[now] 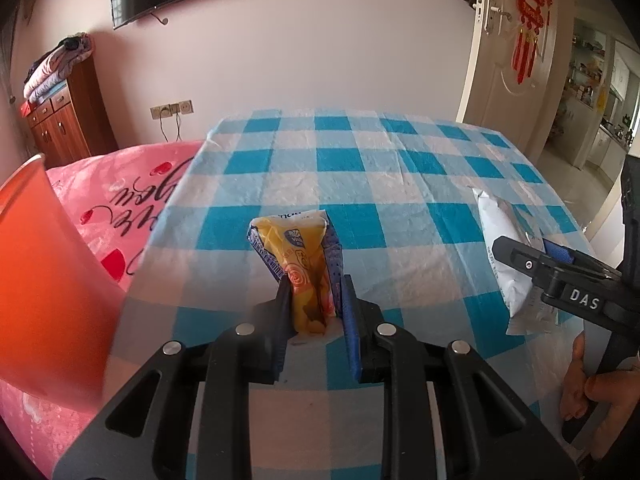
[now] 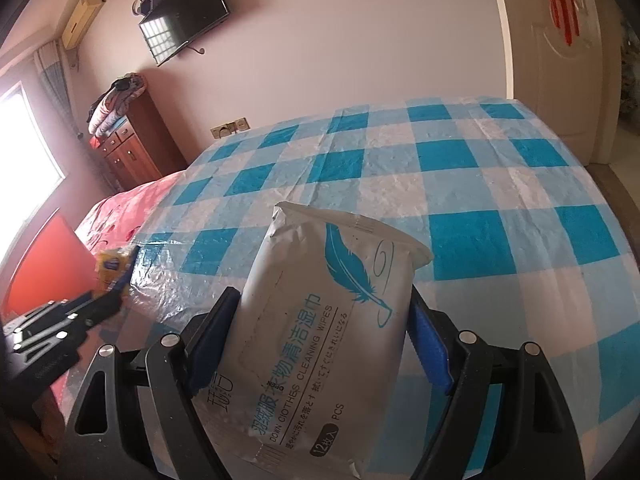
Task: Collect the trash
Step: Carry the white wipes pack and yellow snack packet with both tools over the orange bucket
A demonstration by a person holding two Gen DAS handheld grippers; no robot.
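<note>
1. Left gripper: closed on the yellow snack wrapper, pads pinching its lower half; upper end standing free above the fingertips, over the near part of the checked tablecloth.
2. Right gripper: jaws wide, closed across the width of the white wipes pack, pads pressing on both long edges about mid-length; pack tilted, far end over the cloth.
3. Wrapper, judged: thin crinkled film, very light, soft, likely empty; crushes rather than resists. Best taken across a gathered, crumpled part, as here; slippery if pinched at a flat single layer.
4. Wipes pack, judged: soft pouch with some bulk, heavier than the wrapper, smooth film surface, liable to slide or sag. Hold across the middle, over the thick part, not at the flat sealed ends.
5. Orange bin: at the left edge of the left wrist view, just beside the table and in front of the pink bedding; presumably the place for the trash.
6. Hidden or unclear: bin opening and contents cut off; its rim blurred. Near ends of wrapper and pack hidden between the fingers. Whether either item clears the cloth, hard to tell. Only part of a hand shown under the right gripper.
</note>
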